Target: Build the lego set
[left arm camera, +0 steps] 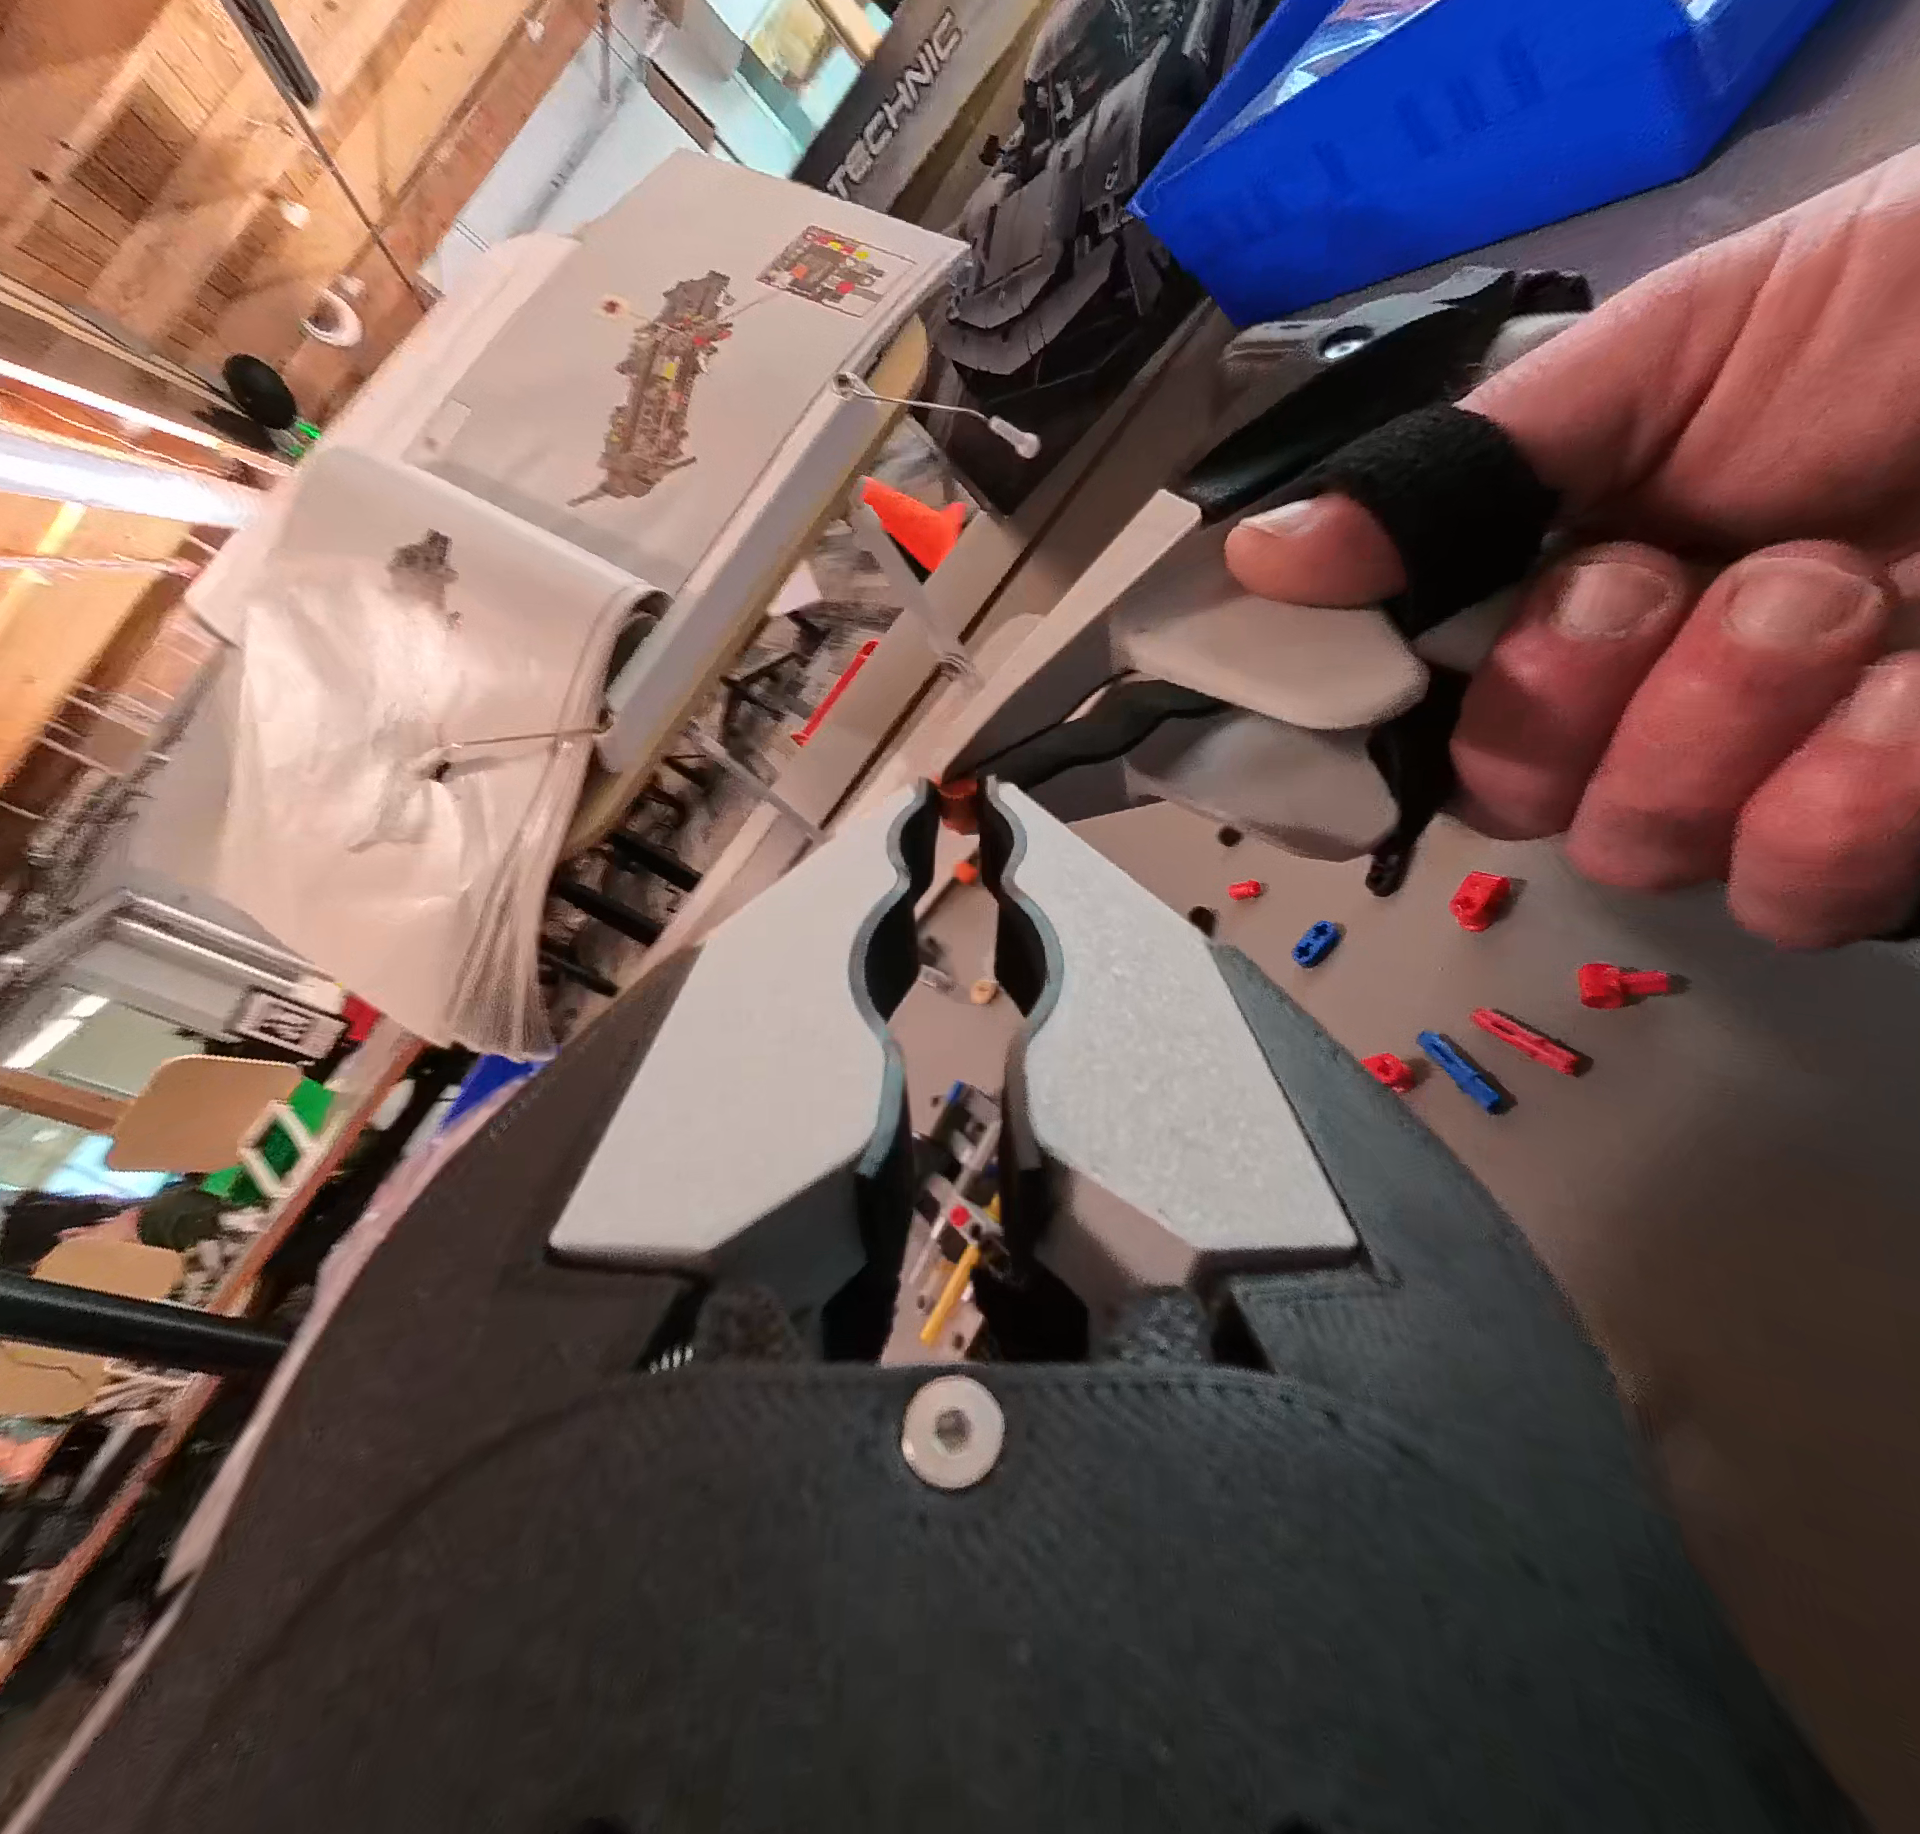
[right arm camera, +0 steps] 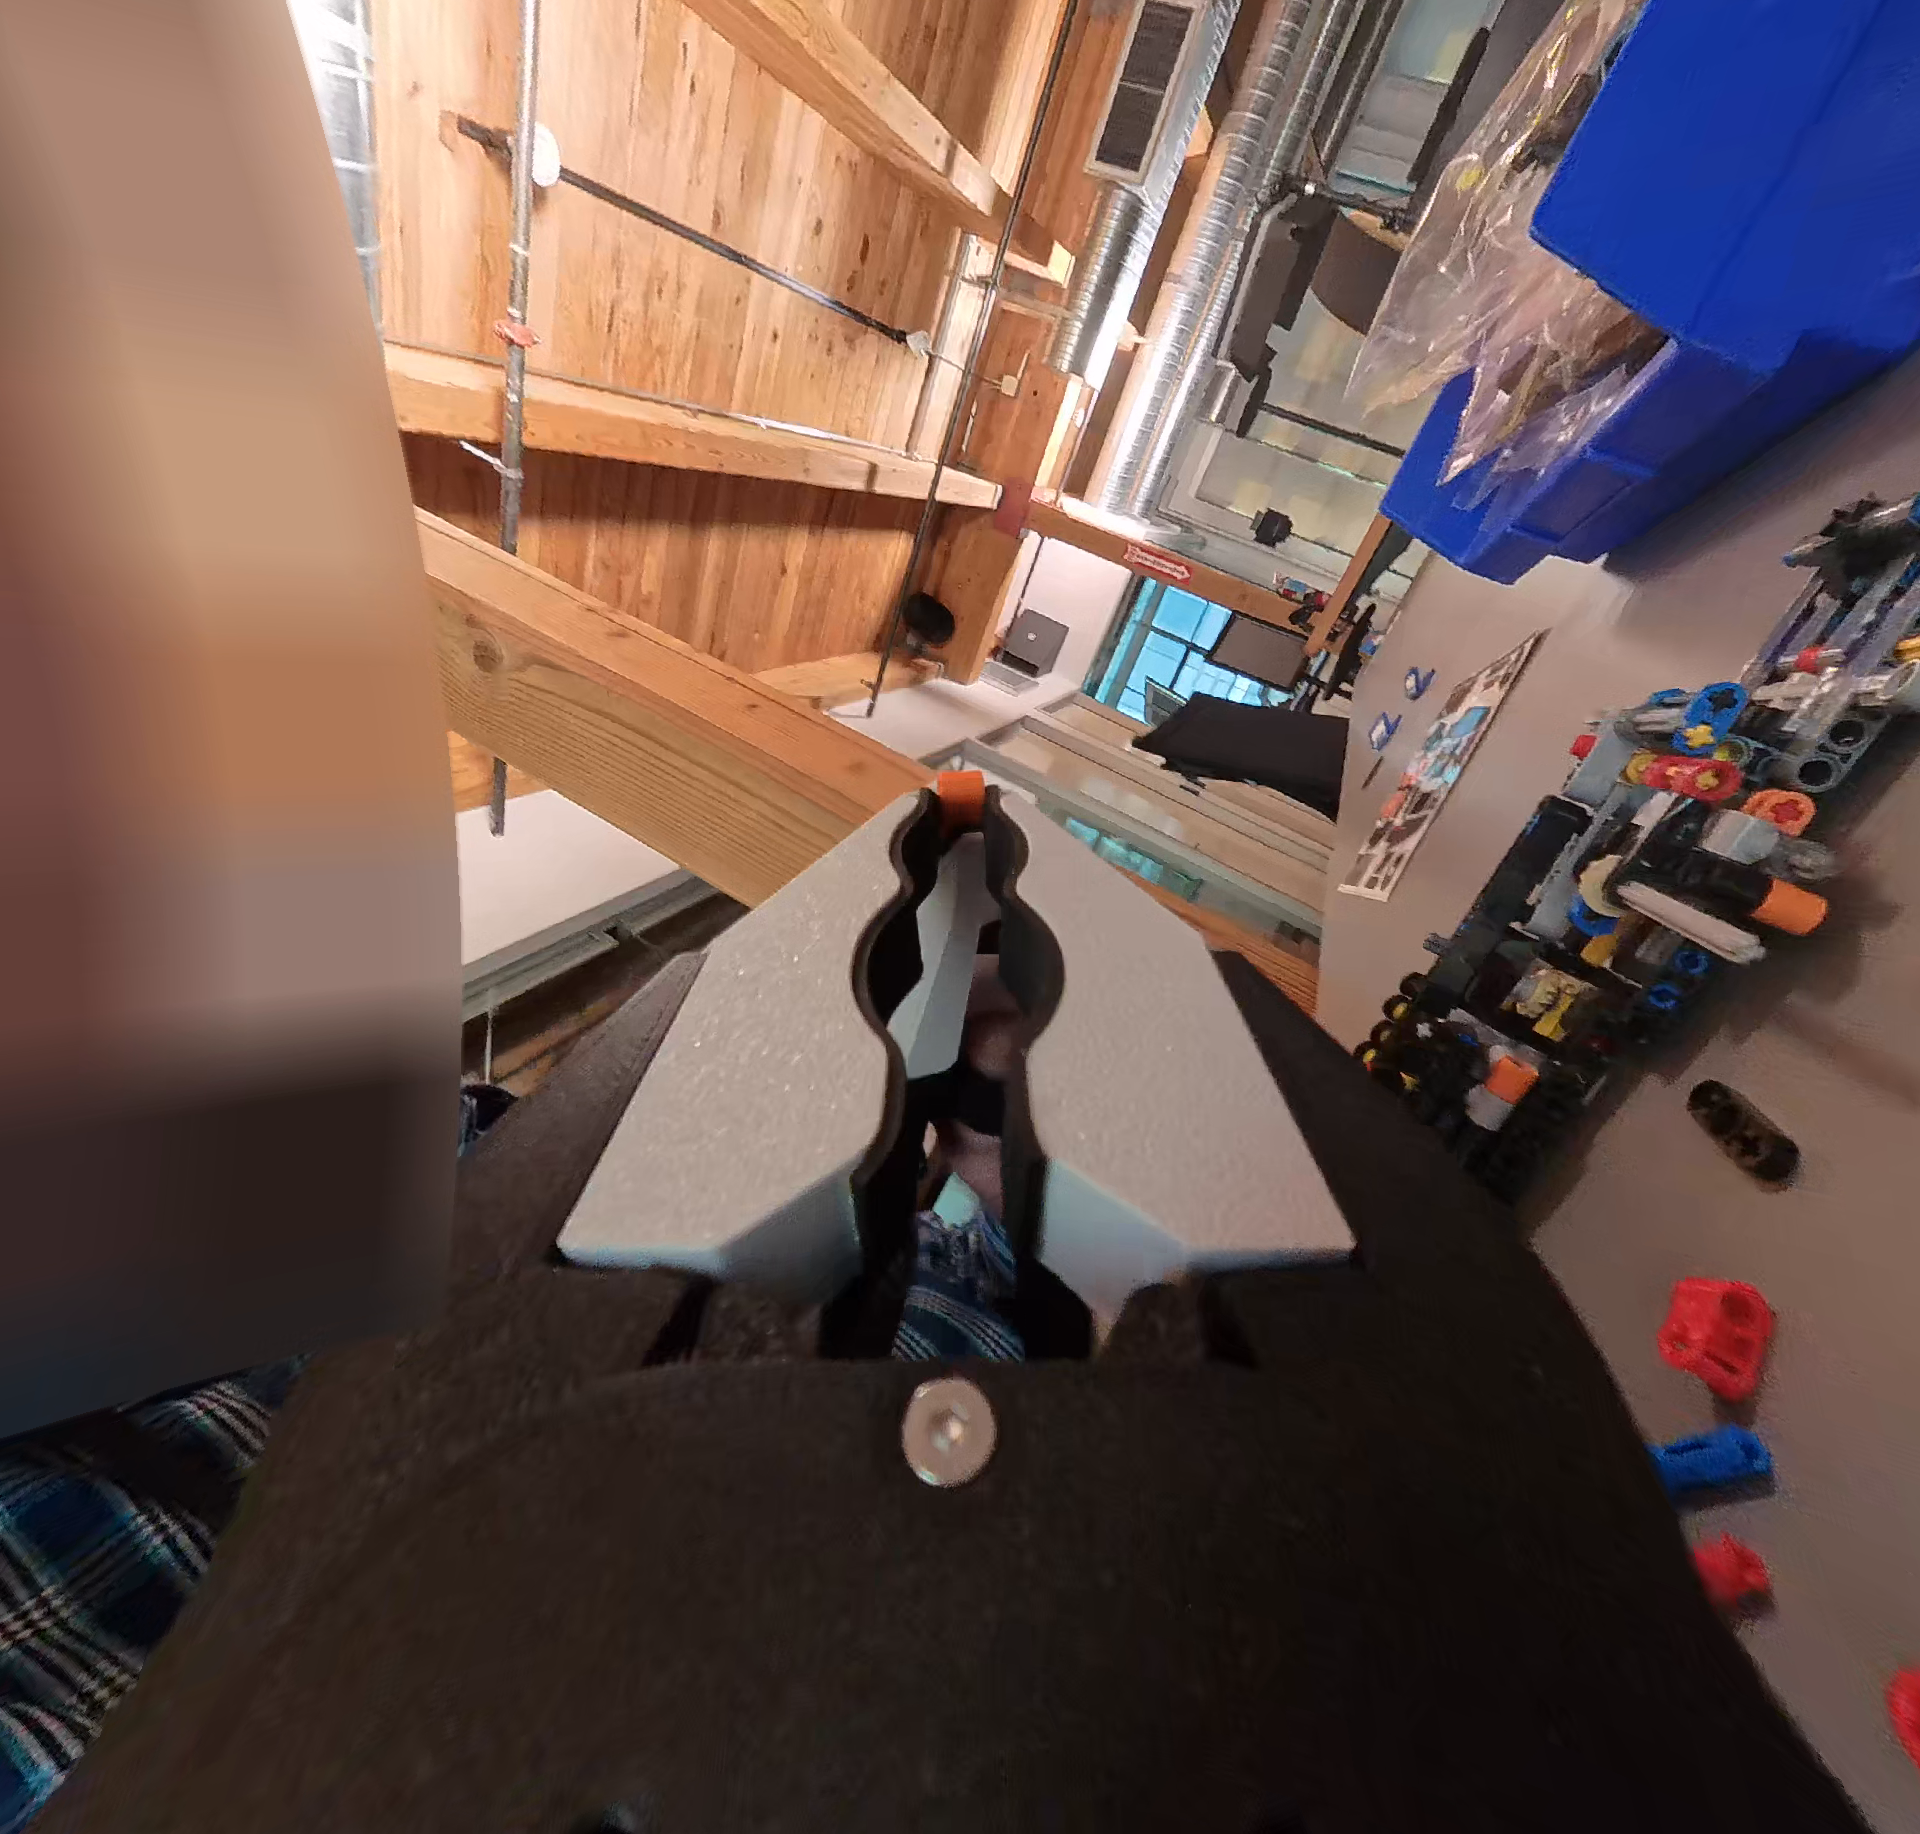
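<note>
Grippers: two, left gripper (left arm camera: 957, 797) and right gripper (right arm camera: 961, 797).
Jaws: each nearly together, pinching one small orange plastic piece (right arm camera: 959, 793).
Bins: two blue plastic bins (right arm camera: 1756, 195).

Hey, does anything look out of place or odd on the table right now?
Nothing looks damaged or spilled. Loose red and blue pieces lie scattered on the grey table, as expected mid-build. One curiosity: the left gripper and right gripper both pinch one small orange piece, tip to tip.

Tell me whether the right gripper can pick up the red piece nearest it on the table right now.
Probably not yet: the right gripper is shut on a small orange piece and points off the table, away from the red piece.
</note>
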Available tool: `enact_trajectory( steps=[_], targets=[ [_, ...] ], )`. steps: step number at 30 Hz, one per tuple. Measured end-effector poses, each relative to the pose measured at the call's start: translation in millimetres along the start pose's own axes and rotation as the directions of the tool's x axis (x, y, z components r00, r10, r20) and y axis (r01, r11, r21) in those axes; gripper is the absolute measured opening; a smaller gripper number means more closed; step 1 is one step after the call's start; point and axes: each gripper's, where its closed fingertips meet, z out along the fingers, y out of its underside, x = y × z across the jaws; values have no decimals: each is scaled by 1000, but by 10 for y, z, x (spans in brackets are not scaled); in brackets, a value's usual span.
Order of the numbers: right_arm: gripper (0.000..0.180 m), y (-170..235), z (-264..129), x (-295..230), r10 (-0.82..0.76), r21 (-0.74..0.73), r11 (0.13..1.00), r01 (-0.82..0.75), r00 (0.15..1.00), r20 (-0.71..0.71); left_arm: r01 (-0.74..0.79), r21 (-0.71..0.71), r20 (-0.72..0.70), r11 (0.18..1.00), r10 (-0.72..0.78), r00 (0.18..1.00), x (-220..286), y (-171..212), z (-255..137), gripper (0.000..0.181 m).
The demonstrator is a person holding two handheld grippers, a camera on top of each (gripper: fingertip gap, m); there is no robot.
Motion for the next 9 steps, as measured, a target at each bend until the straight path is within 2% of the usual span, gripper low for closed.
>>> enact_trajectory(
  steps=[3,5,6,8,9],
  targets=[
    [24,16,-36,81,-43,-58,998,40,998,-49,36,-39,-30,999,-37,999,-43,87,-45,6],
    [23,-11,-71,131,-133,-113,986,122,986,-98,80,-78,-56,994,-84,995,-89,183,-103,6],
    [22,12,-80,191,-226,-188,962,198,963,-143,84,-110,-79,990,-92,993,-86,256,-134,6],
    [18,52,-111,350,-444,-361,863,354,872,-206,125,-175,-102,977,-144,984,-95,426,-200,6],
    [16,78,-136,458,-559,-460,782,421,800,-218,146,-210,-117,967,-173,978,-90,520,-231,6]
  ],
)
